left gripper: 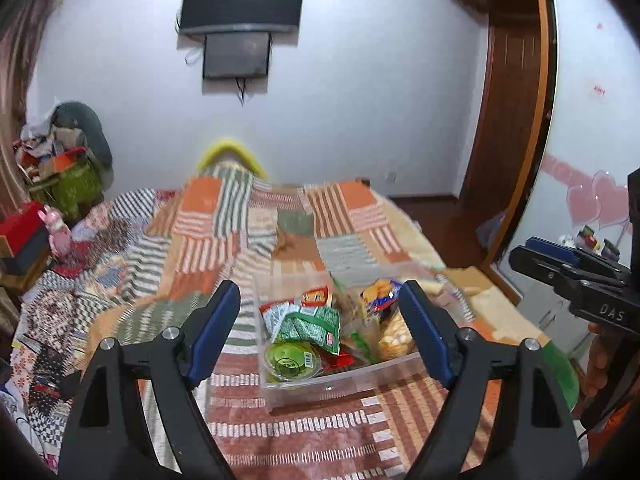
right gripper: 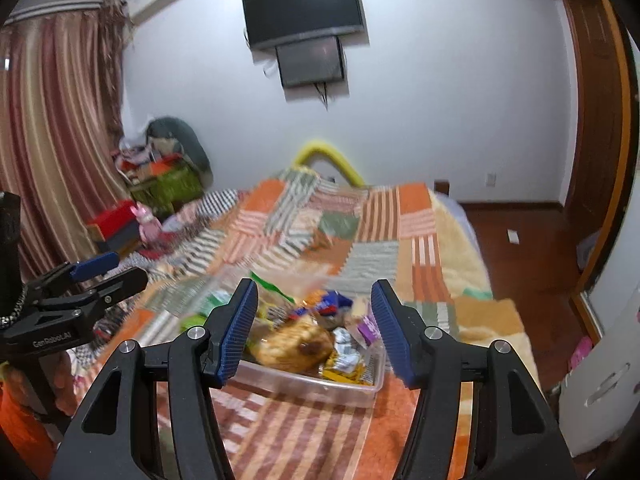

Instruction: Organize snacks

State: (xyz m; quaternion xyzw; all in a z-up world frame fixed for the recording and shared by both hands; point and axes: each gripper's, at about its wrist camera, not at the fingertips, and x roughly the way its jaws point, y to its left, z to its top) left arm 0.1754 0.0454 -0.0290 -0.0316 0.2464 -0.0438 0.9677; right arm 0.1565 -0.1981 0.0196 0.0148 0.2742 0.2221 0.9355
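A clear plastic bin (left gripper: 320,394) full of snack packets sits on the patchwork bedspread (left gripper: 200,264). In it lie green packets (left gripper: 310,322), a green round cup (left gripper: 291,360), a red packet (left gripper: 315,295) and a yellow-blue bag (left gripper: 382,294). My left gripper (left gripper: 320,296) is open and empty, held above the bin's near side. The right wrist view shows the bin (right gripper: 320,388) with a brown pastry bag (right gripper: 298,346). My right gripper (right gripper: 316,292) is open and empty above it. Each gripper shows from the side in the other's view, the right one (left gripper: 560,258) and the left one (right gripper: 102,268).
The bed's right edge drops to a wooden floor (right gripper: 528,240). A wardrobe door (left gripper: 592,160) stands at the right. Boxes and a pink toy (left gripper: 58,230) crowd the bed's far left. A TV (left gripper: 240,0) hangs on the far wall. Curtains (right gripper: 52,140) hang at the left.
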